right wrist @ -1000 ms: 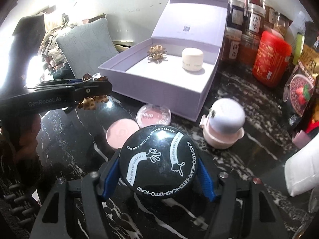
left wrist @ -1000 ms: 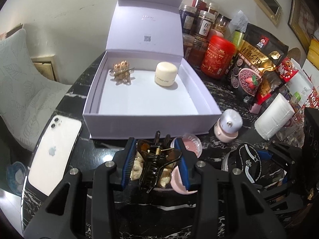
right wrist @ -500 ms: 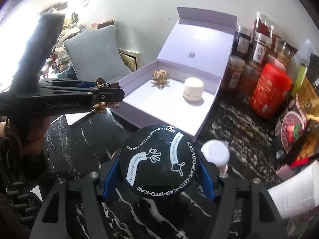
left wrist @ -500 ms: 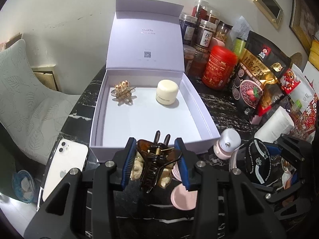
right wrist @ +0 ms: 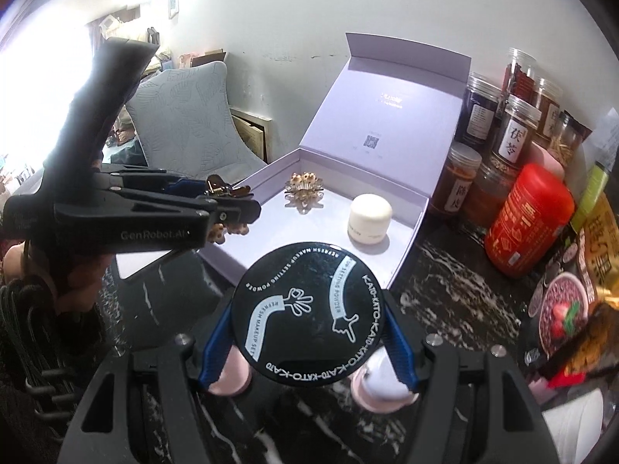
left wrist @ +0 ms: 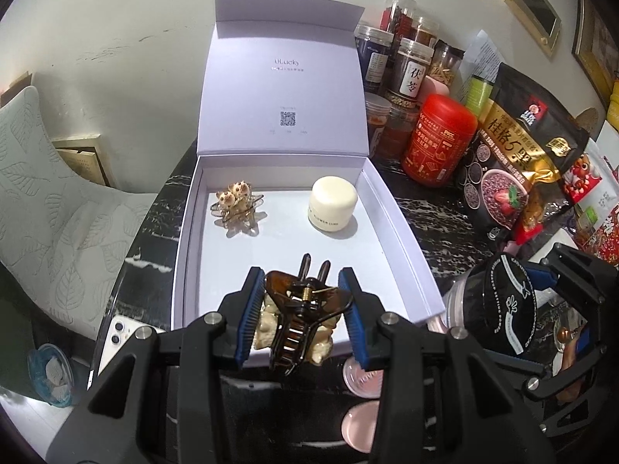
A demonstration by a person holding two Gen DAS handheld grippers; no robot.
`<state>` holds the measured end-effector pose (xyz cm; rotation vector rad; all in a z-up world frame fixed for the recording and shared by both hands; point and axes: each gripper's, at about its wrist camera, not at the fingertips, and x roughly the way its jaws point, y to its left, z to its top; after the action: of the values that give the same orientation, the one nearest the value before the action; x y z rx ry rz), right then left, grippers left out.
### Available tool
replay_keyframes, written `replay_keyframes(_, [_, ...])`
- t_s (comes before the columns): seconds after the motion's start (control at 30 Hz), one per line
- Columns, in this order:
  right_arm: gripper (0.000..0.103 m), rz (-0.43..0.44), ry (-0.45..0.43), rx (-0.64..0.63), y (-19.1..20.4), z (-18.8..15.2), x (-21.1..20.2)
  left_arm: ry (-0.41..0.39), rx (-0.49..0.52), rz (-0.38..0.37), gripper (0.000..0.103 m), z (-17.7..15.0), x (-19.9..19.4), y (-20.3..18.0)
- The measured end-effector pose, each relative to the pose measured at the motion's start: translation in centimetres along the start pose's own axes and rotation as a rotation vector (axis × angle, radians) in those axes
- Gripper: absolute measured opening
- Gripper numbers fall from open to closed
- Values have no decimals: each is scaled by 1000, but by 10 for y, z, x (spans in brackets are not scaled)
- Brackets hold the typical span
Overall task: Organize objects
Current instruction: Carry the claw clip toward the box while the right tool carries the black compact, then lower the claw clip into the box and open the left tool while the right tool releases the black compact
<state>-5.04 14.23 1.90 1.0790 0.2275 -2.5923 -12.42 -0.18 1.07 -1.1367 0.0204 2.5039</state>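
My left gripper (left wrist: 303,317) is shut on a brown hair claw clip (left wrist: 300,321) with cream trim, held over the near part of the open lilac box (left wrist: 402,232). Inside the box lie a gold flower hair clip (left wrist: 238,208) at the back left and a cream jar (left wrist: 332,208) at the back right. My right gripper (right wrist: 309,332) is shut on a round black powder jar (right wrist: 309,309), lifted above the dark marble table in front of the box's near corner. From the right wrist view the left gripper (right wrist: 228,208) hangs over the box's left edge.
Pink compacts (left wrist: 363,377) and a pink-and-white round device (right wrist: 381,386) sit on the table near the box. Jars (left wrist: 414,73), a red canister (left wrist: 437,139) and snack bags (left wrist: 514,178) crowd the right. A white phone (left wrist: 116,336) lies left; a grey cushion (left wrist: 50,224) beyond.
Both grippers have risen and moved toward the box with their loads. The claw clip now hangs over the box interior, and the black jar has come up closer to the box's near corner.
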Motion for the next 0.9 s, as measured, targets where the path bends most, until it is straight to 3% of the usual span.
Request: replay_keyframes(0.9, [70,46,78,47,-39,41,95,198,-21,95,38,27,97,37])
